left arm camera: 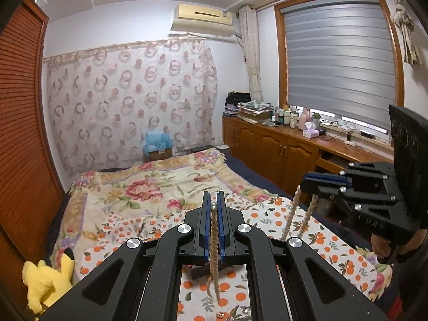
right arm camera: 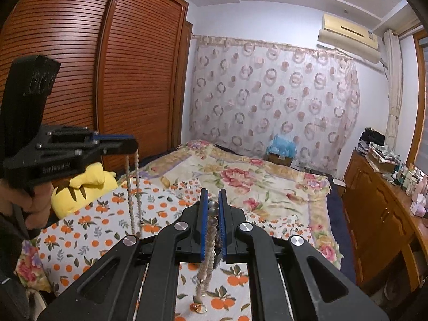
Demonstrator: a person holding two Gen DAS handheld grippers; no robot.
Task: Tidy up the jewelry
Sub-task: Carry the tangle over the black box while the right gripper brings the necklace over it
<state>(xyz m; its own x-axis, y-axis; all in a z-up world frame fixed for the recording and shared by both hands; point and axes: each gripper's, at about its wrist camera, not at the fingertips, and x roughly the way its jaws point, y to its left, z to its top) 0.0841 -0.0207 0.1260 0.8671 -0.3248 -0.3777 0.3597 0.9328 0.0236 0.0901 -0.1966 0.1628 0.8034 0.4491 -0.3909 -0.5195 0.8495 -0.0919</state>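
Left wrist view: left gripper (left arm camera: 213, 200) clenched on a pearl necklace (left arm camera: 214, 230), strands hanging at 6 o'clock. Right gripper (left arm camera: 307, 180), at 3 o'clock, grasps the same necklace above the orange-print cloth (left arm camera: 267, 216).

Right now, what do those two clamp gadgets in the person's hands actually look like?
Both are matte black plastic. The left gripper and the right gripper each have two flat fingers lined with ribbed blue pads, angular arms with cut-out slots, and round silver bolts. Each has a pistol-style handle, a tall black plate on top and small embossed lettering, unreadable. The left hand is bare, with a dark sleeve.
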